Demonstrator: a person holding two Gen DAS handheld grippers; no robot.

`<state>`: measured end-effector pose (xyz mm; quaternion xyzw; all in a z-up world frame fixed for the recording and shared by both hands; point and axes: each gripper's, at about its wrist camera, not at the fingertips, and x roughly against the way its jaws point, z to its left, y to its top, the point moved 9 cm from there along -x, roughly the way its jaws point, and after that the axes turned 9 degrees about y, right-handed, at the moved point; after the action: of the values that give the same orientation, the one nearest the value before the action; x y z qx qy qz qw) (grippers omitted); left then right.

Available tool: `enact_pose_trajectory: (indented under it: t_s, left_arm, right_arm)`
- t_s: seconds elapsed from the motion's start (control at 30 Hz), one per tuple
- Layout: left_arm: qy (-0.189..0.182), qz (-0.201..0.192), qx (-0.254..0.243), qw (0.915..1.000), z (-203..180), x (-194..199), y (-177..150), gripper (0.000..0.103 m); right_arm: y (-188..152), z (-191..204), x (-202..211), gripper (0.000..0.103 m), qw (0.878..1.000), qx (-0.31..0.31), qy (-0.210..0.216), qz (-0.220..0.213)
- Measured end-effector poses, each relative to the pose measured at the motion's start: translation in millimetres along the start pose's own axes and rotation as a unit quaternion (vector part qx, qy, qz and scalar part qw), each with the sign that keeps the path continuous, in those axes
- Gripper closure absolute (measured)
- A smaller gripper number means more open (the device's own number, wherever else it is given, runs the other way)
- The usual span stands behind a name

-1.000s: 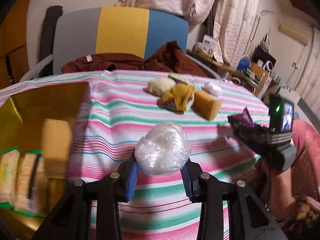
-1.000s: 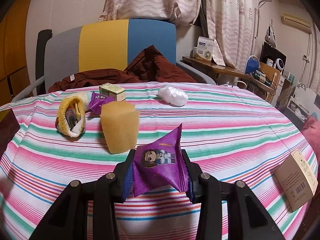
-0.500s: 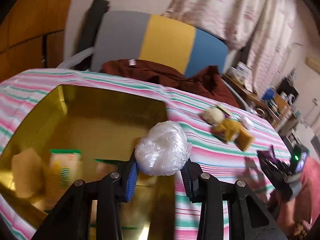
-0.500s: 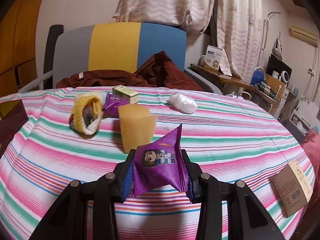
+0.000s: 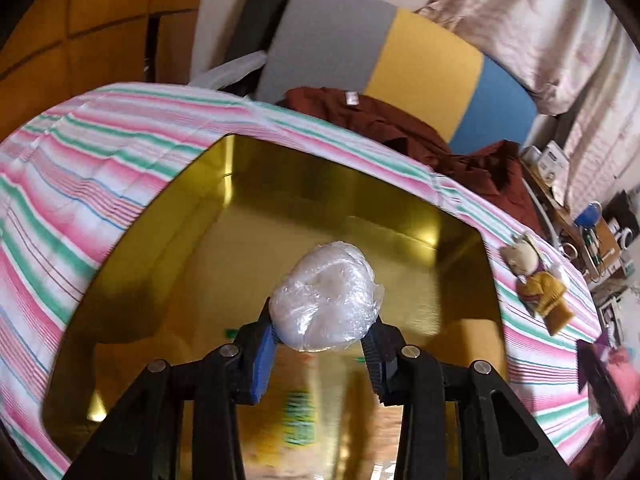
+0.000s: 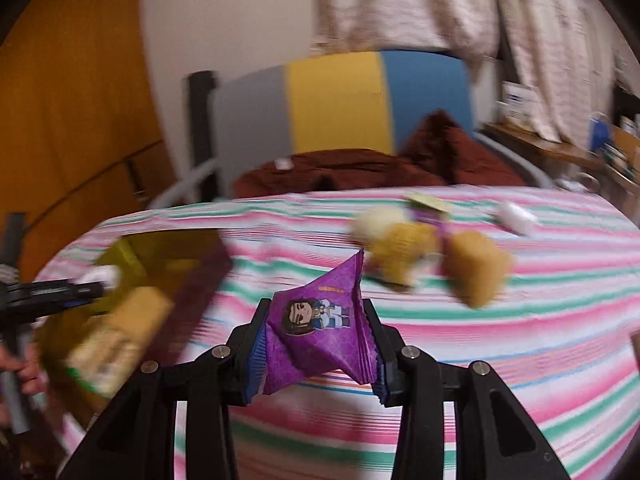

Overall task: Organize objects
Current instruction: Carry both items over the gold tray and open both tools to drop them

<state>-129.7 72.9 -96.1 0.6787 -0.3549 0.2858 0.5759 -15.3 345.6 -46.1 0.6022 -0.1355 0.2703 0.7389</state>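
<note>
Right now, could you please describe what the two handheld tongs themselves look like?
Both the left tongs and the right tongs look alike: matte black angular frames with cut-out openings, round silver bolts at the joints, and ridged blue pads lining the fingers. No cables or markings are visible.

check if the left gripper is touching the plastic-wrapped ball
Touching. Left wrist view: left gripper pads press both sides of the plastic-wrapped ball, held above the gold tray.

Behind the striped tabletop [image 5: 120,168] there's a chair back [image 5: 400,52] in grey, yellow and blue panels, with a rumpled dark red garment [image 5: 400,128] draped over the seat. Pale pink curtains [image 5: 540,32] hang behind it, wooden panelling [image 6: 72,100] is on the left, and a cluttered side desk [image 5: 592,232] stands far right.
</note>
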Motion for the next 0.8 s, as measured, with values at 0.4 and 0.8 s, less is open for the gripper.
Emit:
enact_pose_trajectory:
  t_s: [0.4,0.8]
  left_arm:
    - [0.011,0.013,0.053,0.9985,41.3,-8.8,-2.4,0.05]
    - [0.026,-0.094,0.159,0.9823,91.6,52.9,7.3,0.003]
  right_arm:
    - [7.5,132.1,-56.0,0.061,0.987,0.057,0.131,0.068]
    - [-10.1,170.9,-111.4,0.061,0.977,0.073,0.143,0.139]
